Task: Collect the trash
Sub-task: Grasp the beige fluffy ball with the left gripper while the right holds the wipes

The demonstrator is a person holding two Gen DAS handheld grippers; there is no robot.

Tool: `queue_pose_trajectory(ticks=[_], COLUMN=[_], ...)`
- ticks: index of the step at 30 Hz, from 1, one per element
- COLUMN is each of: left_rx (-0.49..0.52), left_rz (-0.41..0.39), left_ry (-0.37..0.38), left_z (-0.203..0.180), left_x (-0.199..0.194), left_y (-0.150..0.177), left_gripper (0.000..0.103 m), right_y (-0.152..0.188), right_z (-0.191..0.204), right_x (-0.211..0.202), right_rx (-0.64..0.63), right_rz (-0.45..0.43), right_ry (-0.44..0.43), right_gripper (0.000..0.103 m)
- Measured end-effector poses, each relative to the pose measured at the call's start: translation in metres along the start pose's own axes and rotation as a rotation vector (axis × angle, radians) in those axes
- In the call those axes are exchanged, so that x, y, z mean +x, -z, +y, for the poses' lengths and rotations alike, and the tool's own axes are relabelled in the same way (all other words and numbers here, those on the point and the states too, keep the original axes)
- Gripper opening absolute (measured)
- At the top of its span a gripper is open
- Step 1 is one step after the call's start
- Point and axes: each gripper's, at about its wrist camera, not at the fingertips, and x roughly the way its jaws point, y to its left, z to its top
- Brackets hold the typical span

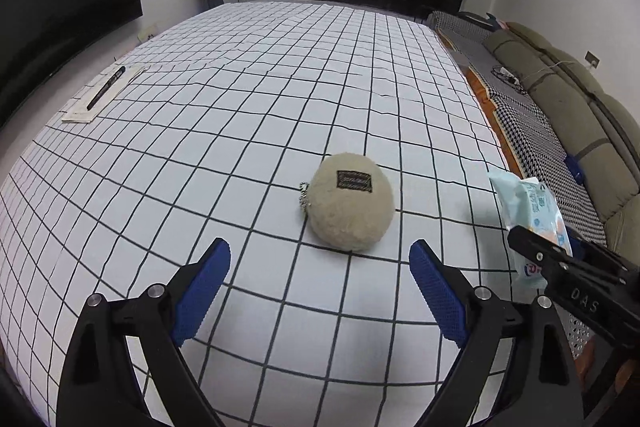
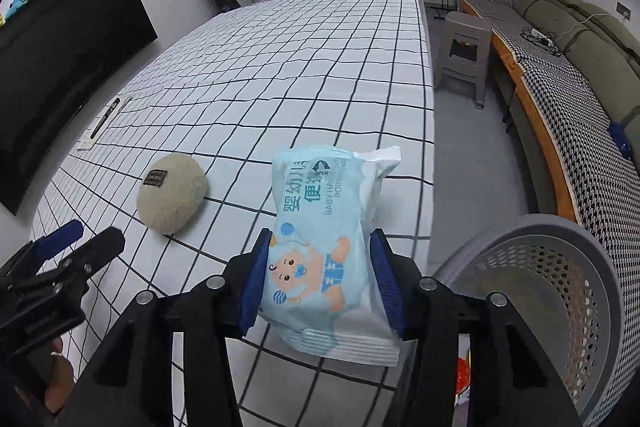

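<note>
Just beside the perforated grey bin [image 2: 560, 291], toward the checked table [image 2: 320, 75], right gripper [image 2: 320, 279] pinches the baby-wipes pack [image 2: 324, 247] aloft, likely for dropping in; left gripper [image 1: 320, 287], jaws spread, hovers before the plush pouch [image 1: 352, 203].

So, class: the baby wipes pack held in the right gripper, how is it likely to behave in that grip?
The baby wipes pack probably gives under pressure: its film bulges between the right gripper's pads. Its glossy wrapper may be slippery, so it could slide. Its top end stands up above the grip without drooping, so it seems fairly full, not floppy.
</note>
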Motion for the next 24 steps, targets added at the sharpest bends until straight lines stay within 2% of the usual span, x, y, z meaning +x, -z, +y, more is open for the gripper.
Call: queue_pose_trajectory(ticks=[9, 21, 23, 24], left_rx=[0.047, 0.009, 0.004, 0.005], left_rz=[0.046, 0.145, 0.140, 0.134], left_ry=[-0.002, -0.085, -0.083, -0.084], left_z=[-0.032, -0.027, -0.025, -0.024], left_x=[0.037, 0.089, 0.090, 0.089], left_y=[-0.021, -0.028, -0.028, -0.029], left_gripper=[0.095, 0.094, 0.088, 0.079], right_y=[0.028, 0.040, 0.041, 0.042], right_z=[-0.045, -0.068, -0.067, -0.068], right_x=[-0.014, -0.017, -0.017, -0.018], right_rx=[0.098, 0.155, 0.155, 0.155], right_rz=[-0.004, 0.003, 0.004, 0.004], right_ry=[-0.014, -0.045, -0.050, -0.053], right_gripper=[0.048, 0.048, 0.048, 0.048])
